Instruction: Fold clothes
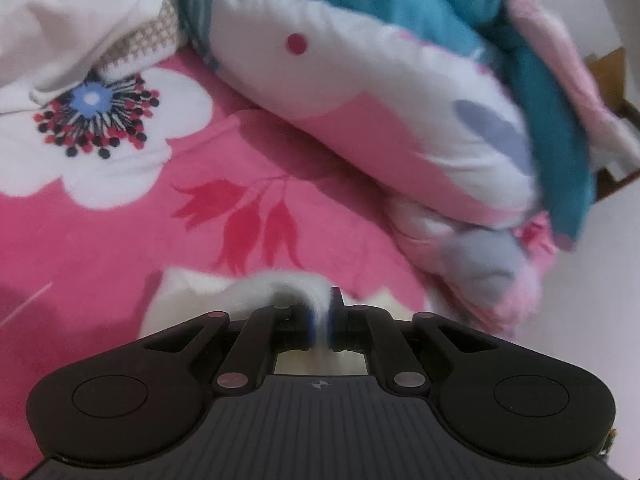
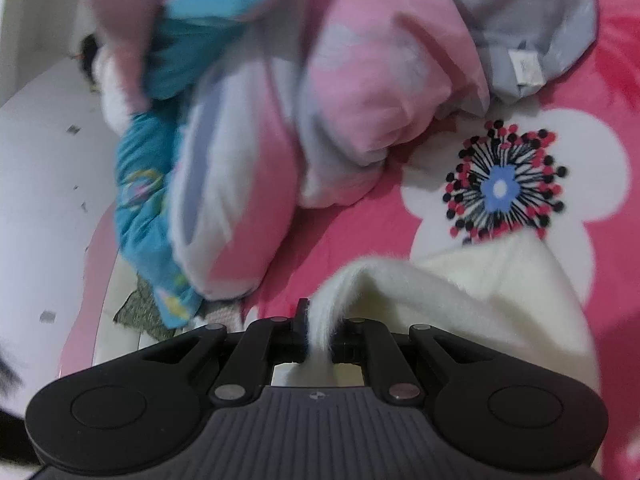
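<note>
On the bed's pink flower-printed fleece blanket (image 1: 120, 232), the left tool (image 1: 321, 326) and right tool (image 2: 320, 330) each clench an edge of the fluffy cream-white garment (image 2: 500, 300), whose thin pinched fleece could slip free under tension.

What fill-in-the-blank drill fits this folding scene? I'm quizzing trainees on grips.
1. Both grippers are shut on the same fuzzy ____ garment.
2. The left gripper and right gripper work over a bedspread whose main colour is ____.
3. The big white flower has a ____ centre.
4. The bundled quilt lies ____ the garment.

Missing: white; pink; blue; beyond
</note>
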`<state>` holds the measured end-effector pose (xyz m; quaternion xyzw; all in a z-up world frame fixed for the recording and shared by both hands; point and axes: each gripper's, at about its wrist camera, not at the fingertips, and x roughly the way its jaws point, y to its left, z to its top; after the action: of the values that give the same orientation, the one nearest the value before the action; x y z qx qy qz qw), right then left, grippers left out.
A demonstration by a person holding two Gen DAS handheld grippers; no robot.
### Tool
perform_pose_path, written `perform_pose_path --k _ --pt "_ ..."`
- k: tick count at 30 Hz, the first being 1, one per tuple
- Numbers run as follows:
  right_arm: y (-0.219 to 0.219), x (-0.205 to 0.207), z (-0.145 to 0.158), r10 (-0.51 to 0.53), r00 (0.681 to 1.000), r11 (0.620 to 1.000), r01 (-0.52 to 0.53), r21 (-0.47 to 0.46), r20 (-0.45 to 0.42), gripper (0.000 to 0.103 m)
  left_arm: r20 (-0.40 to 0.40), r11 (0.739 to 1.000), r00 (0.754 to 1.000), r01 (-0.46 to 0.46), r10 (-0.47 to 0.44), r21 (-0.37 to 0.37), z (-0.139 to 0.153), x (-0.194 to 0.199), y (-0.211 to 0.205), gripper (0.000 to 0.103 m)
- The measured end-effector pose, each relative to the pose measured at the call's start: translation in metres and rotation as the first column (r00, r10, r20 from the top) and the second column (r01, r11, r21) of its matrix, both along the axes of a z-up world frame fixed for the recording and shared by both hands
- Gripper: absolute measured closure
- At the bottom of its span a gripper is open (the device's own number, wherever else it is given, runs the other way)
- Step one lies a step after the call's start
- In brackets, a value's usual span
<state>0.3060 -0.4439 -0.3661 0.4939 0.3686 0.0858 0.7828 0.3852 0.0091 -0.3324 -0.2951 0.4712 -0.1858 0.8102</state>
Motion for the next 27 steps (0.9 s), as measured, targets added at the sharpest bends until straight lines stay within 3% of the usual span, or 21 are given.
perform_pose_path --k 6,8,10,13,15,17,19,21,23,24,25,27 --pt "-0.022 0.044 -0.071 -0.038 0.994 0.992 0.050 0.117 -0.105 0.095 -0.030 0.999 1.000 0.009 -0.007 0.042 -0.048 0.029 -0.018 0.096" --pt "-0.031 0.047 -0.096 -0.086 0.981 0.972 0.120 0.202 -0.172 0.092 -0.081 0.999 0.996 -0.044 0.041 -0.033 -0.056 0.033 -0.009 0.096" --pt "-0.039 0.044 -0.111 -0.124 0.979 0.940 0.168 0.296 -0.162 0.087 -0.135 0.990 0.987 -0.100 0.086 -0.104 -0.064 0.036 -0.001 0.093" --pt "-0.048 0.035 -0.113 -0.188 0.975 0.908 0.217 0.358 -0.114 0.071 -0.185 0.942 0.966 -0.222 0.178 -0.251 -0.065 0.031 0.017 0.082" --pt "-0.054 0.029 -0.111 -0.222 0.970 0.899 0.242 0.364 -0.096 0.068 -0.188 0.907 0.955 -0.281 0.231 -0.315 -0.061 0.027 0.025 0.064" --pt "-0.058 0.024 -0.105 -0.243 0.966 0.904 0.257 0.342 -0.084 0.067 -0.172 0.878 0.945 -0.324 0.279 -0.352 -0.054 0.025 0.031 0.060" --pt "-0.059 0.021 -0.092 -0.223 0.973 0.928 0.231 0.294 -0.060 0.067 -0.157 0.855 0.933 -0.359 0.324 -0.375 -0.045 0.023 0.036 0.060" --pt "-0.054 0.020 -0.071 -0.175 0.984 0.963 0.175 0.207 -0.021 0.067 -0.111 0.857 0.932 -0.362 0.346 -0.366 -0.029 0.016 0.038 0.060" --pt "-0.040 0.023 -0.046 -0.082 0.996 0.994 0.079 0.075 0.029 0.068 -0.047 0.898 0.950 -0.307 0.308 -0.315 -0.010 0.005 0.030 0.060" --pt "-0.025 0.028 -0.034 -0.003 0.999 0.999 0.004 -0.034 0.045 0.068 -0.027 0.924 0.963 -0.267 0.270 -0.274 -0.003 0.000 0.023 0.060" --pt "-0.009 0.033 -0.023 0.078 0.996 0.987 -0.070 -0.143 0.052 0.068 -0.005 0.954 0.977 -0.211 0.215 -0.215 0.003 -0.006 0.013 0.060" --pt "0.025 0.042 -0.009 0.231 0.972 0.920 -0.202 -0.336 0.049 0.069 0.032 0.995 0.996 -0.084 0.086 -0.058 0.008 -0.019 -0.012 0.059"
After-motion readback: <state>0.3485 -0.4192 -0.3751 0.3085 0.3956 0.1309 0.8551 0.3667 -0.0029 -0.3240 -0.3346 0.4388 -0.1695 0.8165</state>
